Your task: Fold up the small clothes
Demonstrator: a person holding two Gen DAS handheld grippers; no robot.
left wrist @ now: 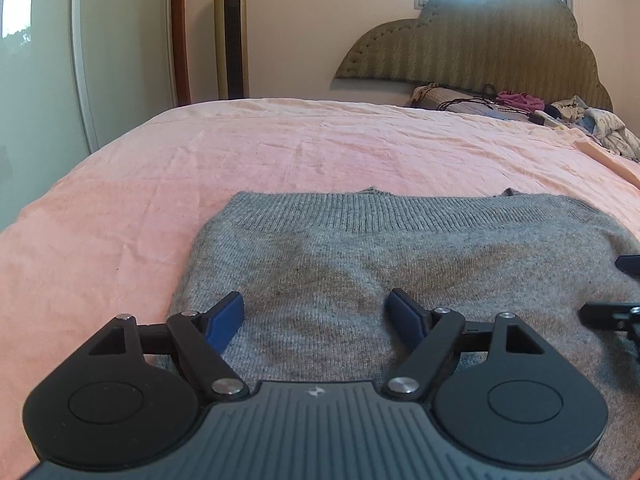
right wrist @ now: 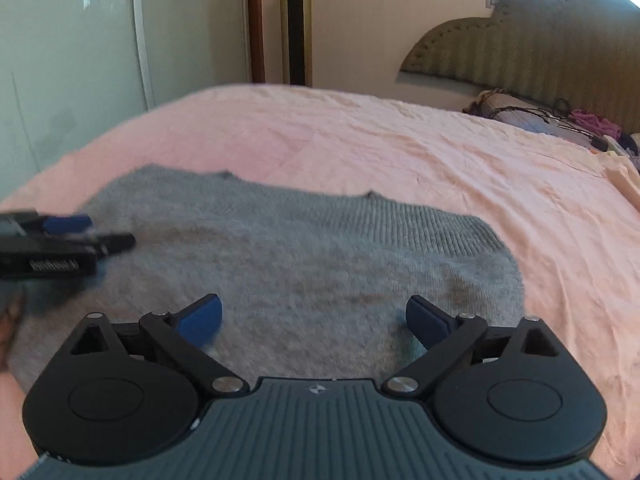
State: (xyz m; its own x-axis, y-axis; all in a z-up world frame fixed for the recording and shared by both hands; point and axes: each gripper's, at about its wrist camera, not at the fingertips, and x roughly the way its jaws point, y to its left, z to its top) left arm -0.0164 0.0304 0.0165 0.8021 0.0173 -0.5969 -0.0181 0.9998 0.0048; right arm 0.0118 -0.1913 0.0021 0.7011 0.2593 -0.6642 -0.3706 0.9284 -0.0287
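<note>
Left gripper (left wrist: 316, 314): jaws spread wide, nothing held, blue pads (left wrist: 224, 322) hovering over near part of grey sweater (left wrist: 400, 264). Right gripper (right wrist: 314, 318): also wide open, empty, above same garment's right portion; view blurred. Sweater lies folded flat on pink bed sheet (left wrist: 280, 152), ribbed band along far edge. Beyond: headboard (left wrist: 480, 44), clothes heap (left wrist: 592, 120), tower fan (left wrist: 231, 32).

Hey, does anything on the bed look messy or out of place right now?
The grey sweater lies flat on the pink sheet, and both claws are open over it. The only clutter is a heap of clothes and a black cord by the headboard.
</note>
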